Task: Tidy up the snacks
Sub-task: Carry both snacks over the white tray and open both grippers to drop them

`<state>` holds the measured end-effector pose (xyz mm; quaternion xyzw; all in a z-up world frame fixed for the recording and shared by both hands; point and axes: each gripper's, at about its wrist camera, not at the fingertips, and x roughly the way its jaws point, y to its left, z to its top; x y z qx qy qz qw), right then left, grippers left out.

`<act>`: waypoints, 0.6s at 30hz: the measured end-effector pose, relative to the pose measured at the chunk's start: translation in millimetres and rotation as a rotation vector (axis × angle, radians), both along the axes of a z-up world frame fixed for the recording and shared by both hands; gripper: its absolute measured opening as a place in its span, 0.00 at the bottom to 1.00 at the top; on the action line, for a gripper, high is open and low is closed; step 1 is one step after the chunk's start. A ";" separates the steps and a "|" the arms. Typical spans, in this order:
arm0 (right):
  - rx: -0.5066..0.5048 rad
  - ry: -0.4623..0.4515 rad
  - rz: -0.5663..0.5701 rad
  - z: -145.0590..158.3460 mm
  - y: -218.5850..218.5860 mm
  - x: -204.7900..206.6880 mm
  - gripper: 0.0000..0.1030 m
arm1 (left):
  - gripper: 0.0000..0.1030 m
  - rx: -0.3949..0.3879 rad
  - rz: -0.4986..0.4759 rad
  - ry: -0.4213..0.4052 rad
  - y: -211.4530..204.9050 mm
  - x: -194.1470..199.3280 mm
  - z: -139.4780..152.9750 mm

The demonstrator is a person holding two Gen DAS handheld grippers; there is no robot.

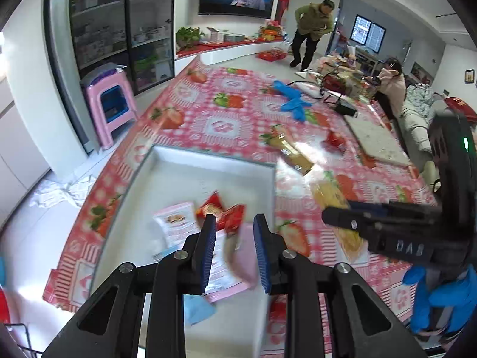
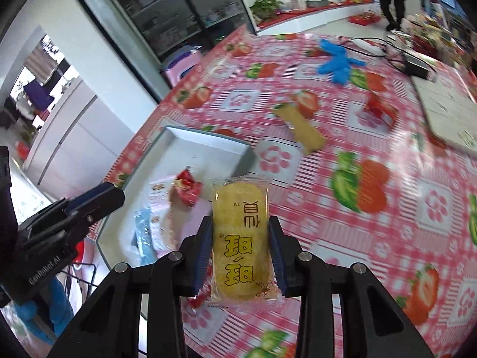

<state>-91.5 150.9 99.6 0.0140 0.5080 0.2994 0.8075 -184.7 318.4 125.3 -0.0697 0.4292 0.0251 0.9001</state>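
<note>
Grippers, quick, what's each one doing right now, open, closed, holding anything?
Left gripper: open, nothing pressed between the fingers; a blurred pink packet shows in the gap.
Right gripper: closed on a yellow rice cracker packet.

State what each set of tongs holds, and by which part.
The right tongs grip a yellow rice cracker packet by its two long side edges, around its lower half. The left tongs hold nothing; the pink packet between them is untouched.
</note>
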 end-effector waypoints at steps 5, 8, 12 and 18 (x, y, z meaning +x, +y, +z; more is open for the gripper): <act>0.004 0.038 0.078 -6.8 58.1 13.2 0.37 | 0.47 0.062 -0.072 0.023 -5.8 -23.9 -24.6; -0.018 0.051 0.125 -14.7 90.2 24.7 0.37 | 0.64 0.105 -0.161 0.015 -29.2 -34.4 -36.9; -0.089 0.053 0.111 -22.4 100.3 38.4 0.69 | 0.68 0.146 -0.285 0.013 -69.4 -32.7 -50.4; -0.116 0.047 -0.019 -22.8 26.2 44.5 0.78 | 0.68 0.248 -0.402 0.078 -125.4 -5.9 -85.7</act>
